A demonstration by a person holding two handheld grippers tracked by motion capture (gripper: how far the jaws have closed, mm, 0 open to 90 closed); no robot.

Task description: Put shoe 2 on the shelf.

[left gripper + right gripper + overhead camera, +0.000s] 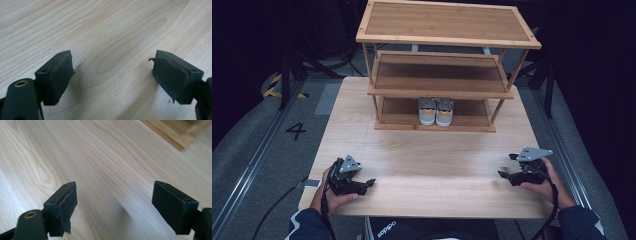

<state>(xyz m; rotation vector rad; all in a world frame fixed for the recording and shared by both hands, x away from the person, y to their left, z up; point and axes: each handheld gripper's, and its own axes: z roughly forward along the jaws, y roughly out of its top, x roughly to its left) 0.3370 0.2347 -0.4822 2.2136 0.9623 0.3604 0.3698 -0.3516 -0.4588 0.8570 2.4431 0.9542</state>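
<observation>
Shoes: a pair of small shoes sits on the bottom shelf of the rack, side by side and touching. They are grey and white, and the heels have an orange patch (the heels face the person).
Rack: a wooden rack with three shelves stands at the far side of the tabletop. The top shelf and the middle shelf are bare.
Tabletop: the tabletop is pale wood with wavy grain lines. The part between the rack and the hands is bare.
Left gripper: the left gripper lies low at the near left of the tabletop, held in the person's left hand. In the left gripper view its jaws are wide apart with nothing between them, just the wood below. The black pads look a bit torn at the edges.
Right gripper: the right gripper is at the near right, held in the right hand, well apart from the left one. In the right gripper view its jaws are spread wide too and hold nothing. A corner of the rack peeks in at the top right.
Floor: a black number 4 is marked on the grey floor, left of the tabletop.
</observation>
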